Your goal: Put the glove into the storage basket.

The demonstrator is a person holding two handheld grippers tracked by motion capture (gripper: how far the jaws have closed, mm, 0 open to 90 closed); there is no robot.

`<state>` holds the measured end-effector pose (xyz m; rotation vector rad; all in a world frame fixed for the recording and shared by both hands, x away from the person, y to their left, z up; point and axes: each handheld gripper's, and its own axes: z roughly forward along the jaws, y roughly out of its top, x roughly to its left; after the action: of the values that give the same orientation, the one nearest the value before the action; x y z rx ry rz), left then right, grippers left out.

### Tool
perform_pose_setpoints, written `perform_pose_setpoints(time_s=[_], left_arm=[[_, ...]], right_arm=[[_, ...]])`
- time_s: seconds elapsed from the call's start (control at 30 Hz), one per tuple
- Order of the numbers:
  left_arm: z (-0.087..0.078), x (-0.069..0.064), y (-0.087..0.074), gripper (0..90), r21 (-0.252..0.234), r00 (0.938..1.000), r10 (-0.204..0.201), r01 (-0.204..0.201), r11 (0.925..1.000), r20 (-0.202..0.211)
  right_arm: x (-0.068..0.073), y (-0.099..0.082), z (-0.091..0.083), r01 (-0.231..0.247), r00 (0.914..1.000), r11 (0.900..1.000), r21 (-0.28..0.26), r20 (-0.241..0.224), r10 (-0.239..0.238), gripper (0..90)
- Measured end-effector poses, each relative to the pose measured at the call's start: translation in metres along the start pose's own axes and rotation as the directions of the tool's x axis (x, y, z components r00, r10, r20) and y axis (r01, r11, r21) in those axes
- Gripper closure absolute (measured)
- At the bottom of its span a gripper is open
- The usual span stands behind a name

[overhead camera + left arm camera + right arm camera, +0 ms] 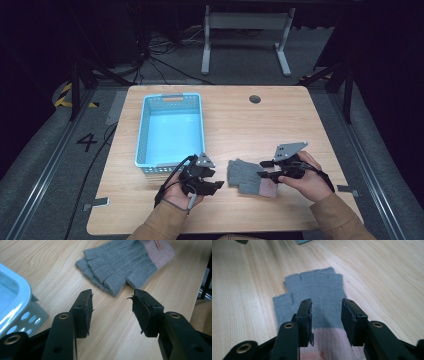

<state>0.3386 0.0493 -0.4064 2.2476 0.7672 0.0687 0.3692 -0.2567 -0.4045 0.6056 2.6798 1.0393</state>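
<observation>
A pair of grey knit fingerless gloves (243, 174) with pink cuffs lies flat and stacked on the wooden table near its front edge. My left gripper (218, 181) sits just left of them, open, with nothing between its fingers. In the left gripper view the gloves (120, 262) lie a short way beyond the left gripper (112, 296). My right gripper (261, 169) comes in from the right over the cuff end. In the right gripper view its jaws stand apart above the gloves (317, 295), and the right gripper (326, 302) is open with the pads off the cloth.
A light blue perforated basket (141, 130) stands at the table's left half, its near corner close to my left gripper; its rim (15, 295) shows in the left gripper view. A round cable hole (255, 99) is at the back of the table.
</observation>
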Motion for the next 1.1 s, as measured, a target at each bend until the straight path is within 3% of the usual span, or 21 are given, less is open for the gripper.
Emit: perform_pose_setpoints(time_s=[0.17,0.27,0.47,0.87,1.1], left_arm=[[0.003,-0.001,0.003,60.0,0.003,0.9998,0.003,-0.003,1.0,0.021],[0.006,-0.004,0.005,62.6,0.008,0.9998,0.017,-0.017,0.9998,0.011],[0.014,-0.005,0.007,60.6,0.017,0.9997,0.025,-0.025,0.9995,0.003],[0.035,-0.001,0.007,53.3,0.067,0.9994,0.029,-0.028,0.9974,-0.021],[0.043,-0.002,0.007,54.5,0.098,0.999,0.044,-0.045,0.9942,0.011]], right_arm=[[-0.006,-0.009,-0.016,-0.045,0.9982,0.999,0.005,0.039,0.045,63.3],[-0.008,-0.013,-0.022,-0.065,0.9965,0.9978,0.015,0.054,0.064,63.5],[-0.011,-0.02,-0.028,-0.084,0.9952,0.9957,0.039,0.053,0.082,63.7],[-0.018,-0.041,-0.032,-0.114,0.992,0.982,0.15,0.07,0.105,66.6],[-0.018,-0.047,-0.026,-0.115,0.9926,0.9743,0.194,0.062,0.105,66.4]])
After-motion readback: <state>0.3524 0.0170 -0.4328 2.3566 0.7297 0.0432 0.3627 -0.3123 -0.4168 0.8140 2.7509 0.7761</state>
